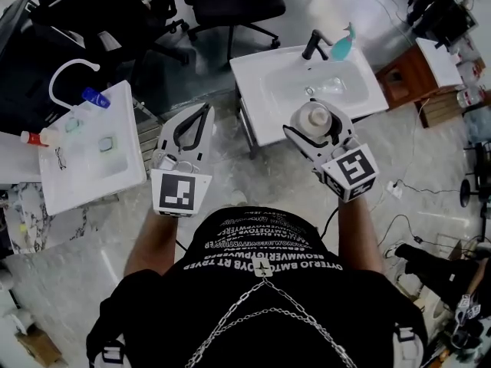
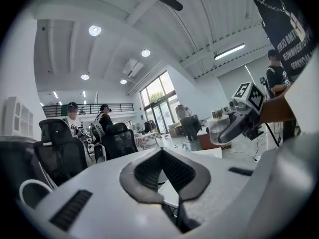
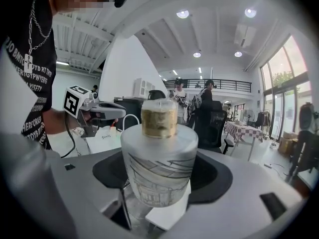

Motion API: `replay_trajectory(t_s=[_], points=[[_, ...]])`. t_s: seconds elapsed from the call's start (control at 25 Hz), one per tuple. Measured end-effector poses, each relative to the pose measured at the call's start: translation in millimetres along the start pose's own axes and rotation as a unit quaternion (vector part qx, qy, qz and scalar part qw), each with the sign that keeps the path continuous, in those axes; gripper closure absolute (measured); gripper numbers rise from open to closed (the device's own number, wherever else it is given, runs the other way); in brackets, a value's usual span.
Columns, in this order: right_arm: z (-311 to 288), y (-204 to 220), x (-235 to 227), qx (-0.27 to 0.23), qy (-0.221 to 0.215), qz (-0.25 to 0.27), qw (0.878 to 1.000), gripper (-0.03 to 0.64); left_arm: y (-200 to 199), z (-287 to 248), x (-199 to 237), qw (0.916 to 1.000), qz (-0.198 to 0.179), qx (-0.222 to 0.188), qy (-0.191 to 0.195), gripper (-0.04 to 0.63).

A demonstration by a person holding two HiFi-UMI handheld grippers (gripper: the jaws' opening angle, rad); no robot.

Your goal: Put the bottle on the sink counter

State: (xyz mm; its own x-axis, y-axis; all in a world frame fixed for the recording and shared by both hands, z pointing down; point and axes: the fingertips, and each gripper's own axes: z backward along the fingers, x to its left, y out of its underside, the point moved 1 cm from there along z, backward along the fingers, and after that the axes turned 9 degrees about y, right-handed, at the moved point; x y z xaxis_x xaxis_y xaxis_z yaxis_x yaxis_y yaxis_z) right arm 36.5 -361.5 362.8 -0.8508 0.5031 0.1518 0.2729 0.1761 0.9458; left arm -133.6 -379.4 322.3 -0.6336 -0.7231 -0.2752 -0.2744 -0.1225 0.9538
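The bottle is a squat frosted glass one with a gold neck and a line drawing on its side. My right gripper is shut on its body and holds it upright in the air, just in front of a white sink counter. The left gripper hangs level with it to the left, jaws shut and empty. From the left gripper view the held bottle shows at the right.
The sink ahead has a black faucet and a teal bottle at its back. A second white sink counter at left carries a white faucet, a blue bottle and a red-capped bottle. Office chairs stand beyond; cables lie at right.
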Motion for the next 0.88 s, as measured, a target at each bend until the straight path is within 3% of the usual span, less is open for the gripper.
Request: replay_trajectory(t_s=[0.28,0.68,0.88], points=[[-37,32,0,0.014,0.004,-0.003,1.000,0.285,18,-17,4,0.9995,0.022,-0.005,0.020,0.589],[-90,125,-2,0.060,-0.016,-0.008,0.998,0.285,59,-38,3,0.9981,0.032,0.050,0.014,0.589],[-118,177,-6,0.086,-0.025,-0.015,0.996,0.285,58,-56,8,0.9993,0.029,0.021,0.013,0.589]])
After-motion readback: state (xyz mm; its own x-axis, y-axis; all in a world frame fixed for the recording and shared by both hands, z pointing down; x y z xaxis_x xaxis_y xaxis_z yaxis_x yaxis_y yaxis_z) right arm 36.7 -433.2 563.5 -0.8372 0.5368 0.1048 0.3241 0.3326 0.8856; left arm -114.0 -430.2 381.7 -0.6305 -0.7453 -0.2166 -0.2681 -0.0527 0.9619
